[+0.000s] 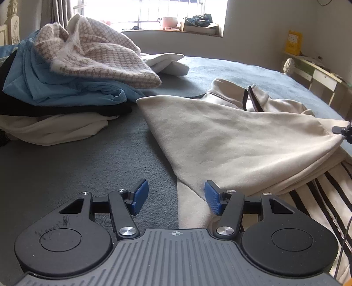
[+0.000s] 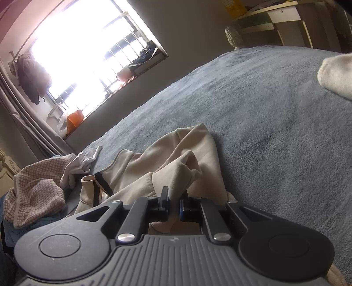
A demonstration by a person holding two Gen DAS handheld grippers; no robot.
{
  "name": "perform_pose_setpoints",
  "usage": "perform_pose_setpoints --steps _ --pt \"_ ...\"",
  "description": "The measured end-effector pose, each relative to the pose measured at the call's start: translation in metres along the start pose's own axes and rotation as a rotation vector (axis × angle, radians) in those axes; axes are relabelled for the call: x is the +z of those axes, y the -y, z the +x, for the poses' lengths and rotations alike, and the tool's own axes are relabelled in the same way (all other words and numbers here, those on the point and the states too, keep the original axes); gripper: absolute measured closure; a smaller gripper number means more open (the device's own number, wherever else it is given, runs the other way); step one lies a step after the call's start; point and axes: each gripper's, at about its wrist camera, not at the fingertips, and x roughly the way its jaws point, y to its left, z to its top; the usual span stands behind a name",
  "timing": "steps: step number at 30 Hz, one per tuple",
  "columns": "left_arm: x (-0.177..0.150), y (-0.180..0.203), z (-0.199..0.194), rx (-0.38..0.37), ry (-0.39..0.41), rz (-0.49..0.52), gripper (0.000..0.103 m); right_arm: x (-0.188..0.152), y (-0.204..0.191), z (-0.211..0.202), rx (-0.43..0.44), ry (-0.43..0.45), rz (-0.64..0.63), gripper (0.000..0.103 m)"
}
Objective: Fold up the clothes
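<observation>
No legible text, labels or numbers anywhere.

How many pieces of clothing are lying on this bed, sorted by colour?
Beige zip jacket, pinched by the right gripper: 1
Pink-and-white checked knit: 1
Blue garment: 1
Black garment: 1
Cream garment under the pile: 1
White cloth behind: 1
Total: 6 visible; the pile may hide more.

window (image 1: 154, 11): barred, glaring daylight | walls (image 1: 253, 33): plain grey | bed (image 1: 66, 165): grey-blue cover | curtain (image 2: 33, 127): grey | shelf unit (image 1: 319, 72): right wall
</observation>
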Motion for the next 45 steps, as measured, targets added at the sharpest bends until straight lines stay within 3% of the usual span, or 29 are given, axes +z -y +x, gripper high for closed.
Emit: perform_pose_setpoints --steps 7,9,11,14,19,24,27,30,35,39,41,45 --pt "-0.002 0.010 0.006 -0.019 -0.017 0.044 0.046 -0.007 0.021 0.002 0.000 -0.063 0.044 0.094" --pt "-0.002 0.010 0.007 -0.019 -0.018 0.046 0.045 -0.005 0.028 0.002 0.019 -0.094 0.083 0.092" --pt "-0.003 0.009 0.008 -0.020 -0.020 0.044 0.044 -0.002 0.035 0.001 0.037 -0.120 0.123 0.082" --pt "-0.003 0.008 0.008 -0.022 -0.020 0.041 0.042 0.004 0.044 -0.008 0.060 -0.092 0.178 0.081" --pt "0.000 0.003 0.004 -0.032 -0.016 0.024 0.042 0.004 0.042 -0.012 -0.005 -0.151 0.093 0.084" --pt "0.004 -0.009 -0.001 -0.040 0.002 -0.004 0.042 0.014 0.013 -0.023 -0.091 -0.174 -0.058 0.083" --pt "0.007 -0.017 0.000 -0.050 0.002 -0.031 0.042 0.022 -0.014 -0.034 -0.139 -0.142 -0.190 0.083" --pt "0.005 -0.023 0.005 -0.075 -0.007 -0.052 0.042 0.025 -0.055 -0.039 -0.107 -0.110 -0.331 0.082" --pt "-0.003 -0.029 0.009 -0.119 -0.021 -0.066 0.042 0.010 -0.165 -0.015 0.171 -0.207 -0.567 0.080" --pt "-0.009 -0.033 0.009 -0.165 -0.028 -0.086 0.042 -0.028 -0.260 0.028 0.345 -0.299 -0.757 0.062" --pt "-0.013 -0.034 0.010 -0.181 -0.029 -0.087 0.042 -0.047 -0.296 0.055 0.398 -0.346 -0.843 0.059" --pt "-0.019 -0.037 0.012 -0.205 -0.021 -0.098 0.041 -0.092 -0.358 0.107 0.388 -0.438 -1.058 0.059"
